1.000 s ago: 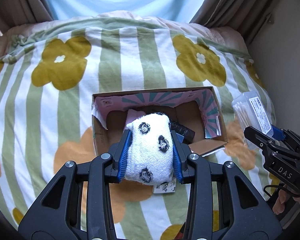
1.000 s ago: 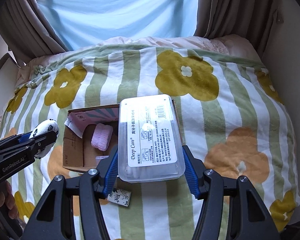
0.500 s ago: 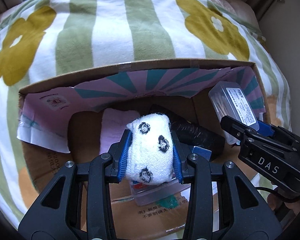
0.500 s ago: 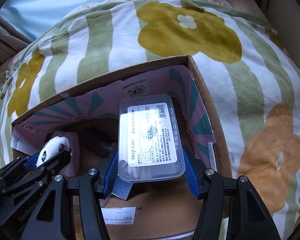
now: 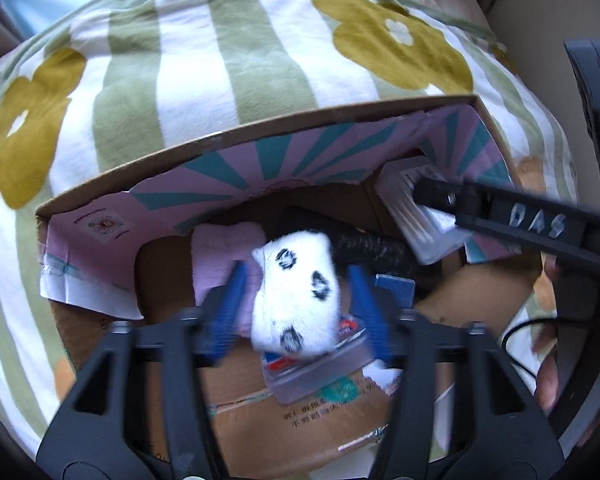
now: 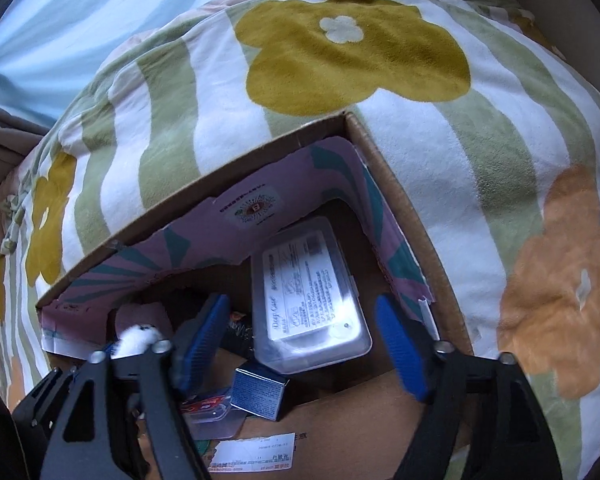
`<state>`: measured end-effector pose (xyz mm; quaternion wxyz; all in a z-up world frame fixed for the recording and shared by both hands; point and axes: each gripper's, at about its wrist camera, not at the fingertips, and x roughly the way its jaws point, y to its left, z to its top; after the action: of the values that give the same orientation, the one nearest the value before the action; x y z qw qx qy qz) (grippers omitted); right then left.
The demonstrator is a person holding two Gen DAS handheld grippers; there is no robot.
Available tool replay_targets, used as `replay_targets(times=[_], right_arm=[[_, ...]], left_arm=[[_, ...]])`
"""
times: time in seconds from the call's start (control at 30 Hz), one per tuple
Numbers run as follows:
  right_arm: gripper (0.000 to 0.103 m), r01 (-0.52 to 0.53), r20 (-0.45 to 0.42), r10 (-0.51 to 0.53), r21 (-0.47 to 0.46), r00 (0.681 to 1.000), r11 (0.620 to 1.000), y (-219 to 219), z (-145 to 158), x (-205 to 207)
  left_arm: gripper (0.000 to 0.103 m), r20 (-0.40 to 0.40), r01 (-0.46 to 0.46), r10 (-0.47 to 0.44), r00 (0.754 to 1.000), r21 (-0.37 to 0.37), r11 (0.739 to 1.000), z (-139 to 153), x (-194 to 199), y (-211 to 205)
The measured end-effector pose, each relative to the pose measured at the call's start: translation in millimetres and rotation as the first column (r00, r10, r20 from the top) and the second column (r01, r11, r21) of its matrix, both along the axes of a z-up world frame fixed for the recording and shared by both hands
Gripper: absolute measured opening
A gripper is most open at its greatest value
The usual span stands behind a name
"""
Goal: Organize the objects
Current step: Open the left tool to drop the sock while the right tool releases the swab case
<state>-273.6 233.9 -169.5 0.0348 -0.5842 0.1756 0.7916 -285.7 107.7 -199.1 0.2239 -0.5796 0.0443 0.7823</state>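
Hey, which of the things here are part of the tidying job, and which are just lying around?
Part of the job:
spotted sock
swab case
cardboard box
left gripper
right gripper

Just lying about:
floral blanket
curtain

A home bedroom: flowered striped blanket [image 6: 420, 128] on bed, curtains [image 6: 40, 40] behind

white black-spotted sock [image 5: 296, 292], green-striped flowered blanket [image 5: 236, 60], brown box [image 6: 396, 200]
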Motion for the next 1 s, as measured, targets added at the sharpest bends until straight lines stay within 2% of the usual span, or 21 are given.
replay_targets(times=[0.03,0.07,0.2,0.5,0.77,1.0], right_arm=[[0.097,-0.003,-0.006,0.003,0.001,1.0,1.0,-1,2,0],[0.098,-0.018,-0.013,0.018,0.02,1.0,1.0,-4,4,0],[0.098,-0.044,-0.031,0.046,0.07,0.998,0.997,-12,8,2],[0.098,-0.072,-0.04,0.076,0.084,0.996,0.994,-18,19,9],[0.098,-0.088,-0.093,0.097,0.089,0.991,0.992,-20,56,27],[0.098,-0.126,-0.136,0.143,0.124,0.98,0.984,-23,109,56]], left_arm=[[0.102,-0.02,0.007,-0.007,1.0,-0.006,1.0,2,3,0],[0.103,-0.036,0.013,-0.013,0.999,-0.012,1.0,4,6,0],[0.103,-0.017,-0.004,0.004,1.0,0.009,1.0,0,10,-6],[0.103,-0.024,-0.038,0.039,0.999,0.033,0.999,9,17,-17],[0.103,-0.067,-0.061,0.064,0.996,0.044,0.997,43,33,-25],[0.103,-0.101,-0.1,0.106,0.989,0.057,0.993,91,58,-40]])
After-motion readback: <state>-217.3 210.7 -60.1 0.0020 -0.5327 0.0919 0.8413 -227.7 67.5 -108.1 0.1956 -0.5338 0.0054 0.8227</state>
